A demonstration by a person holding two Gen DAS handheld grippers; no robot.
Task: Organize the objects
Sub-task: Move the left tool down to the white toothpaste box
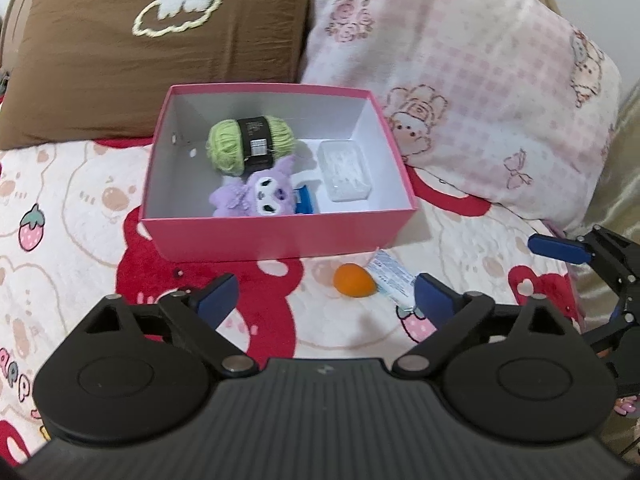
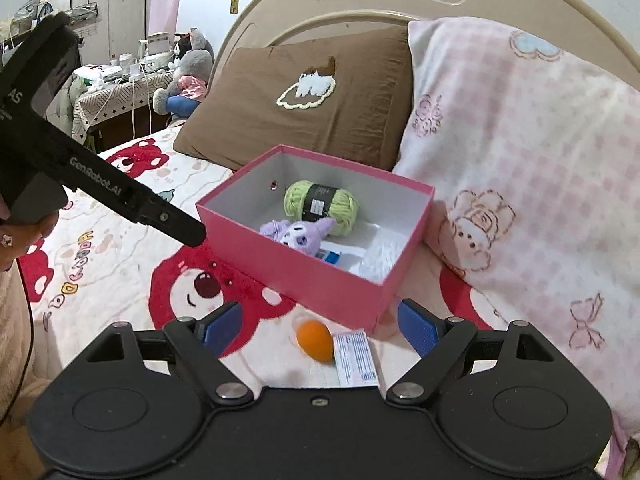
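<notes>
Tongs: left gripper (image 1: 326, 294) and right gripper (image 2: 320, 322) both have their jaws wide apart and hold nothing; each hangs low over the bedspread, just short of the loose items.
Bedspread (image 1: 80, 208): soft bear-print cover; bears the box and the loose pieces.
Pillows: brown pillow (image 1: 160, 52) and pink pillow (image 1: 460, 72) stand behind the box.
Pink box (image 1: 280, 236): open-topped, upright, in front of the pillows; the place where the objects are collected.
Yarn ball (image 1: 252, 144): green, black band; inside, toward the back wall.
Purple plush (image 1: 260, 194): inside, in front of the yarn, touching it.
Clear case (image 1: 346, 170): inside, right half.
Blue item (image 1: 304, 198): inside, partly hidden by the plush; kind unclear.
White packet (image 2: 354, 356): outside, flat on the cover, near the box's front corner.
Orange egg (image 2: 316, 340): outside, beside the packet, appearing to touch it.
Outstanding (judged): egg and packet not yet boxed.
Risks (judged): rounded egg may squirt or roll from the closing pads on yielding bedding; flat packet gives little edge, so fingers may pinch fabric instead; a low carry could clip the box wall and shove it.
</notes>
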